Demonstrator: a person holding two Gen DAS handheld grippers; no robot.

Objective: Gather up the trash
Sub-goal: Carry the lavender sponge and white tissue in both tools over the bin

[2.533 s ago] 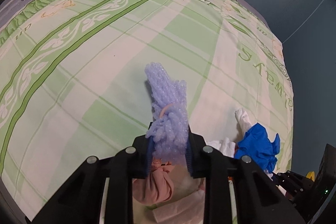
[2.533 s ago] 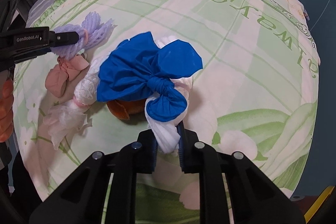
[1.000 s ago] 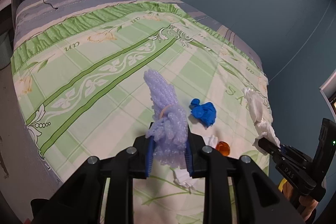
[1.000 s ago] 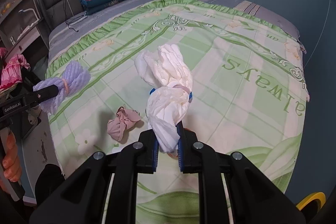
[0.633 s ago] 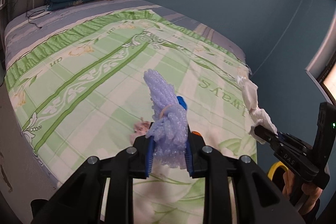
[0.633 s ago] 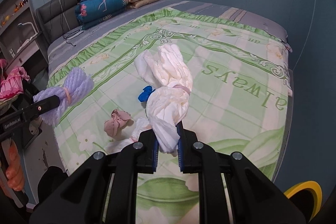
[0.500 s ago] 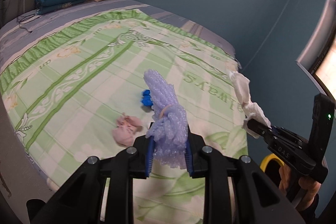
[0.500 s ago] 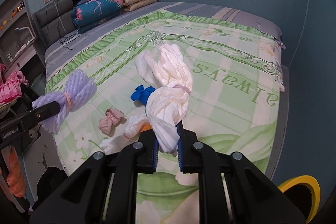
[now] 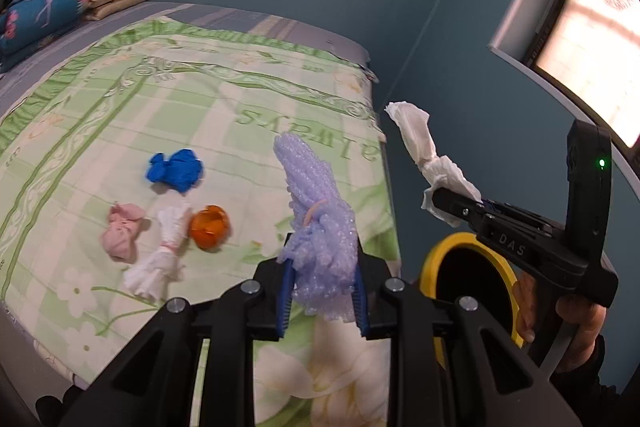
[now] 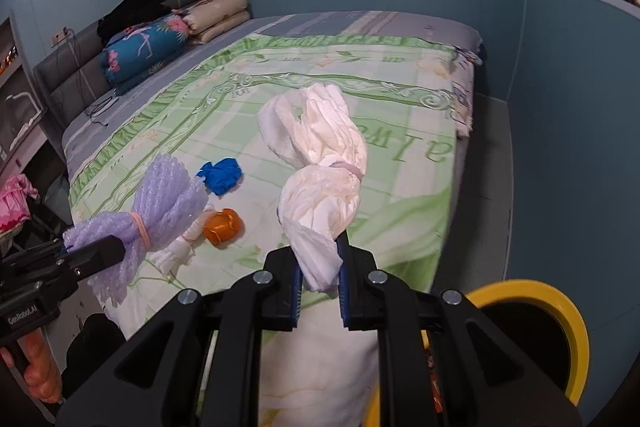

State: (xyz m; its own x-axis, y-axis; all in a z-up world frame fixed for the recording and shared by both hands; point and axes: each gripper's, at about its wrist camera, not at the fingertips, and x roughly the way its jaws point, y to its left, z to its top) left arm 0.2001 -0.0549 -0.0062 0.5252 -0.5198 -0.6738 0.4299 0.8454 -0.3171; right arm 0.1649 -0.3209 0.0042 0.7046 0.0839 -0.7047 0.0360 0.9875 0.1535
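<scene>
My left gripper point(image 9: 322, 287) is shut on a purple foam-net bundle point(image 9: 316, 211) tied with a rubber band, held in the air above the bed's near corner. My right gripper point(image 10: 319, 285) is shut on a white tissue bundle point(image 10: 320, 167), also lifted. Each gripper shows in the other view: the right gripper point(image 9: 452, 205) at the right, the left gripper point(image 10: 86, 255) at the left. A yellow-rimmed black bin point(image 9: 436, 259) point(image 10: 556, 307) stands on the floor beside the bed, low and to the right of both grippers.
On the green patterned bedspread point(image 9: 120, 115) lie a blue bundle point(image 9: 176, 169), a pink bundle point(image 9: 122, 231), a white bundle point(image 9: 164, 255) and an orange piece point(image 9: 209, 225). Folded bedding point(image 10: 160, 35) sits at the headboard. Blue walls and a window point(image 9: 588, 39) lie to the right.
Both grippers have lifted and swung away from the bed toward its right corner, each keeping its bundle. The yellow-rimmed bin has come into view. The trash on the bedspread now lies farther off.
</scene>
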